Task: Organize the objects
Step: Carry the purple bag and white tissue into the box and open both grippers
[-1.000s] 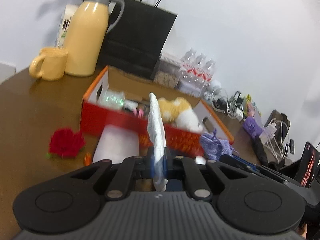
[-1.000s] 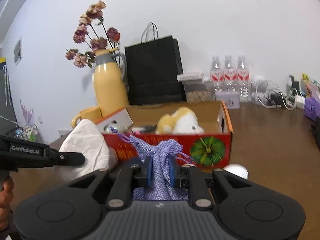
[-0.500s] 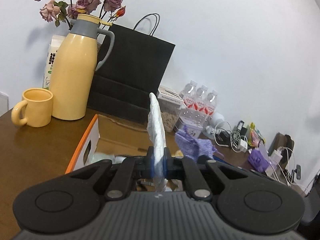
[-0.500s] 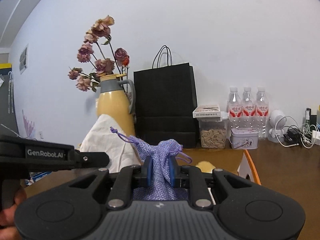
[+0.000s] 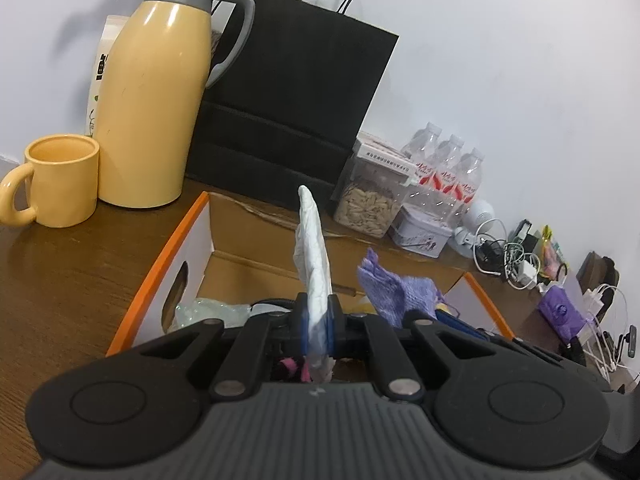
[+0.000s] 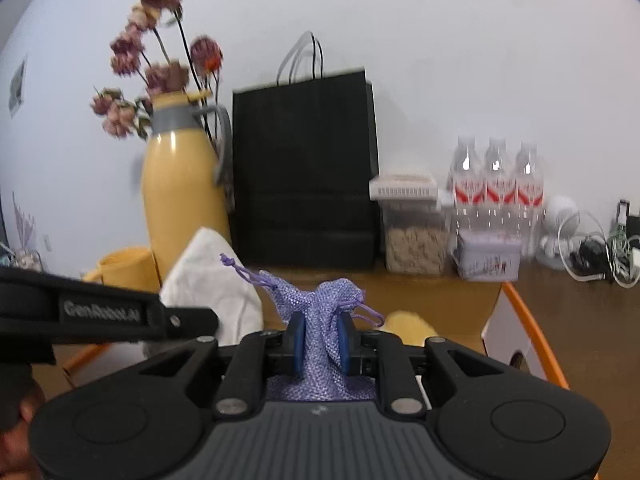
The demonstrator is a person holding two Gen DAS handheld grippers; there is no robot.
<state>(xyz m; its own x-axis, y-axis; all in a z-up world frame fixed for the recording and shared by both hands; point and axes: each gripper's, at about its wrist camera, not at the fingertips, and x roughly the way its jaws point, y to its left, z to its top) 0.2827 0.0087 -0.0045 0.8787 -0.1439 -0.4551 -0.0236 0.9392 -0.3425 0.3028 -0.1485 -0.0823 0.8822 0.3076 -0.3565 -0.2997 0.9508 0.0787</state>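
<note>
Looking along the left gripper (image 5: 318, 326), I see its blue pads clenched on a white crumpled cloth (image 5: 314, 264) that stands upright above the open orange-edged cardboard box (image 5: 160, 276). Just right of it hangs a purple mesh pouch (image 5: 394, 294). A yellow mug (image 5: 60, 180) and a yellow thermos jug (image 5: 154, 96) stand behind on the wooden table (image 5: 60, 280).

From the right gripper (image 6: 319, 340), the pads pinch the pouch's gathered neck, holding it over the box, with the cloth close at its left.

White crumpled tissue (image 5: 314, 260) upright, purple mesh drawstring pouch (image 6: 320, 320) bunched, both above orange-rimmed cardboard box (image 5: 160, 276)
</note>
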